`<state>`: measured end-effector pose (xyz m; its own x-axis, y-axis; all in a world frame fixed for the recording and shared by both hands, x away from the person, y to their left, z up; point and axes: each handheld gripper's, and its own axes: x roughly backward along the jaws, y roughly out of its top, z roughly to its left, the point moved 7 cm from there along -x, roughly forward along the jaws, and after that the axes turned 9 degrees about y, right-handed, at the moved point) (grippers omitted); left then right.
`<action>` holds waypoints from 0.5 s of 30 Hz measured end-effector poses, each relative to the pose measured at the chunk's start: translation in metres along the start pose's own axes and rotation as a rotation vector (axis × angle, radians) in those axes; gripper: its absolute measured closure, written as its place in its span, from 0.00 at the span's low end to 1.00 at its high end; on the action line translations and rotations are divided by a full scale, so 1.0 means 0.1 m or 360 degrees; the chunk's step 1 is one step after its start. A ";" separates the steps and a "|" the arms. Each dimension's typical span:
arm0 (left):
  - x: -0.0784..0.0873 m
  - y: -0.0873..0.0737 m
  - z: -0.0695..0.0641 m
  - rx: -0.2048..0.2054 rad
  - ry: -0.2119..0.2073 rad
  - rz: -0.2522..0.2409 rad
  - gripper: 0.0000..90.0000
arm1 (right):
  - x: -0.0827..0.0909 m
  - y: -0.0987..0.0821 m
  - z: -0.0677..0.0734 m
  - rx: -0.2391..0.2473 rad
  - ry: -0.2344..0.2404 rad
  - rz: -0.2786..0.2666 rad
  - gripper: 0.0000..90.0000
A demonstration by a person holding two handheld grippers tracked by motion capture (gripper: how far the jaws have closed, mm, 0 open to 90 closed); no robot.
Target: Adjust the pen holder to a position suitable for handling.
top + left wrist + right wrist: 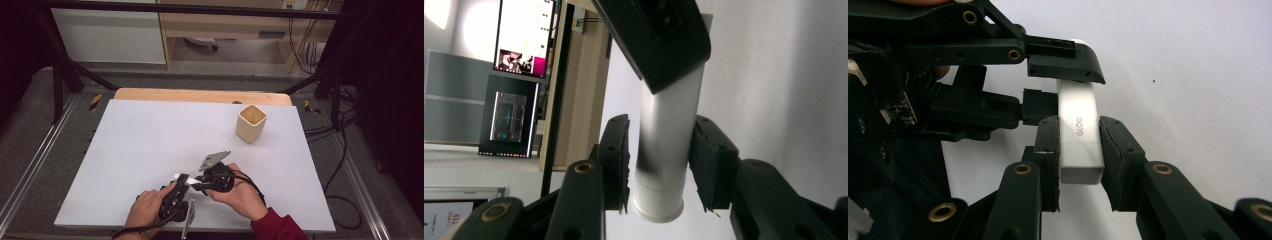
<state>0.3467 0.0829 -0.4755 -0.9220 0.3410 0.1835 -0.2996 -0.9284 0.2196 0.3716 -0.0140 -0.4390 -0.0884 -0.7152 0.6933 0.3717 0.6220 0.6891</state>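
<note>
white stick point(1079, 135) held above the surface point(150, 145) near its front edge: right gripper point(1079, 150) fingers clamp one end; left gripper point(661, 165) fingers flank the other, contact unclear, likely for a handover.

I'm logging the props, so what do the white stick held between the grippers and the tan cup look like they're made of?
The white stick looks like smooth, slightly glossy plastic: even white faces, crisp edges, a seam near one end and small printed grey letters. The tan cup looks like pale wood or bamboo with a matte finish, thick-walled with rounded corners; it could also be wood-coloured plastic, since no grain is visible.
</note>
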 end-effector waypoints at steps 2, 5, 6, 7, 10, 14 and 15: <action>0.00 0.00 0.00 -0.0007 -0.0002 0.0000 0.72 | 0.00 0.00 0.00 0.0000 0.0003 0.0001 0.79; 0.01 0.00 0.00 -0.0009 -0.0011 -0.0003 0.75 | 0.00 0.00 0.00 -0.0003 0.0005 -0.0006 0.79; 0.01 0.00 -0.01 -0.0019 -0.0014 -0.0002 0.75 | 0.00 0.00 0.00 -0.0003 0.0007 -0.0005 0.79; 0.01 0.00 -0.01 -0.0023 -0.0018 -0.0002 0.75 | 0.00 0.00 0.00 -0.0003 0.0008 -0.0002 0.79; 0.01 0.00 -0.02 -0.0039 -0.0026 0.0003 0.76 | -0.01 -0.01 0.00 0.0002 0.0013 0.0003 0.79; 0.01 0.00 -0.02 -0.0039 -0.0042 0.0001 0.76 | -0.01 -0.01 0.00 0.0003 0.0020 -0.0002 0.79; 0.01 0.00 -0.02 -0.0044 -0.0046 0.0000 0.76 | -0.01 -0.01 0.00 0.0004 0.0021 -0.0001 0.79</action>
<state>0.3458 0.0830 -0.4769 -0.9148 0.3445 0.2110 -0.3064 -0.9321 0.1933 0.3714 -0.0138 -0.4402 -0.0764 -0.7197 0.6901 0.3694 0.6224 0.6900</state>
